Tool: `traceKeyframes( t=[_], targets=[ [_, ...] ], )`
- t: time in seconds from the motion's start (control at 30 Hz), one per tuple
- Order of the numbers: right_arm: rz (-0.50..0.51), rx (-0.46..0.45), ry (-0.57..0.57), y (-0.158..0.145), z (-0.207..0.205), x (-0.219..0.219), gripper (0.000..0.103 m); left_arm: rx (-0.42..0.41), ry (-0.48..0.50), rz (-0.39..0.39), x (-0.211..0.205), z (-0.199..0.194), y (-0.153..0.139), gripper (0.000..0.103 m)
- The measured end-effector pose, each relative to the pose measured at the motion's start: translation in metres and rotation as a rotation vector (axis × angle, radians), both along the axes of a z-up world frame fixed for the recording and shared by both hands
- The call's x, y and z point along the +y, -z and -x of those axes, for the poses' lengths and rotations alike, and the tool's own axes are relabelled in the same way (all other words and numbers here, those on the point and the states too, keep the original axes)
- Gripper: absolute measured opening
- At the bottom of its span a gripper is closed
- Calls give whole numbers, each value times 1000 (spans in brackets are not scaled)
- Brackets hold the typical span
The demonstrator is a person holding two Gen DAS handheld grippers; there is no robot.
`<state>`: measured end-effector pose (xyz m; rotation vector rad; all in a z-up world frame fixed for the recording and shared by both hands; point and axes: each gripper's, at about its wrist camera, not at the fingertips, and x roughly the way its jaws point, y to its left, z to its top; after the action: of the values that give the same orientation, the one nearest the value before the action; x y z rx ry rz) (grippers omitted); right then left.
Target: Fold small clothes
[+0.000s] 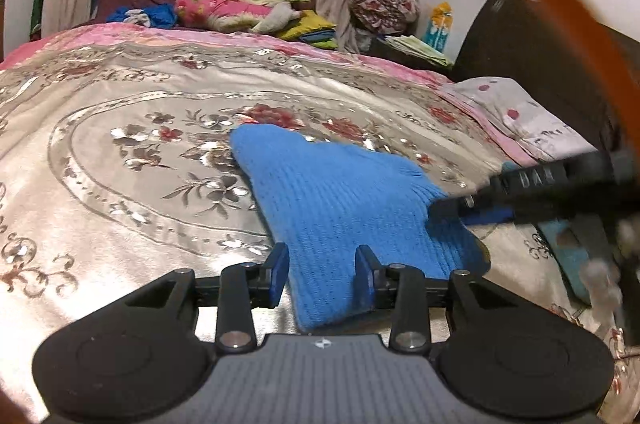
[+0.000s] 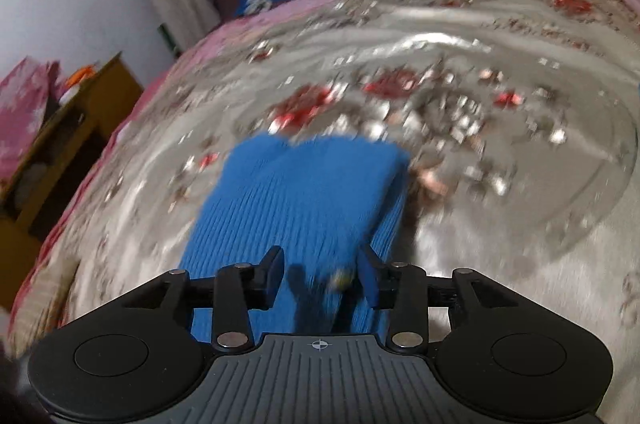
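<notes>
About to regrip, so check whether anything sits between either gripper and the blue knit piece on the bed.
Nothing visible does. The blue knit garment lies directly on the floral bedspread, already between the open fingers of the left gripper and of the right gripper. The piled bedding is far behind.

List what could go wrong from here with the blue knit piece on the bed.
1. Both claws stand open over the blue ribbed knit garment, so neither holds it; a fold may fall open.
2. The shiny flowered satin bedspread looks slippery; the knit may slide when pushed.
3. The right claw sits close to the left claw; they could bump.
</notes>
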<state>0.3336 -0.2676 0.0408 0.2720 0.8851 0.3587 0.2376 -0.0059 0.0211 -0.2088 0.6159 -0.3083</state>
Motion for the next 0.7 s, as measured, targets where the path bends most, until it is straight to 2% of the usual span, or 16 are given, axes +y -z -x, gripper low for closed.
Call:
traceKeyframes(
  t=[0.1, 0.13, 0.17, 0.23, 0.3, 0.37, 0.47, 0.7],
  targets=[
    [-5, 40, -4, 13, 0, -1, 38, 11, -4, -9, -1, -1, 2, 42],
    [-4, 44, 2, 15, 0, -2, 26, 10, -4, -14, -2, -1, 2, 42],
    [-26, 56, 12, 17, -2, -6, 9, 8, -2, -14, -2, -1, 1, 42],
    [-75, 44, 33, 14, -1, -15, 9, -5, 3, -11, -2, 0, -1, 43],
    [-59, -2, 60, 9, 5, -22, 9, -8, 0, -8, -2, -1, -1, 46],
    [-72, 8, 88, 13, 4, -31, 9, 10, -3, -2, -3, -6, 3, 47],
    [14, 32, 96, 26, -1, -26, 10, 66, 0, 19, -4, -15, 14, 47],
    [64, -26, 42, 11, 4, -16, 34, 111, -6, 98, 2, -24, 21, 48]
  ],
)
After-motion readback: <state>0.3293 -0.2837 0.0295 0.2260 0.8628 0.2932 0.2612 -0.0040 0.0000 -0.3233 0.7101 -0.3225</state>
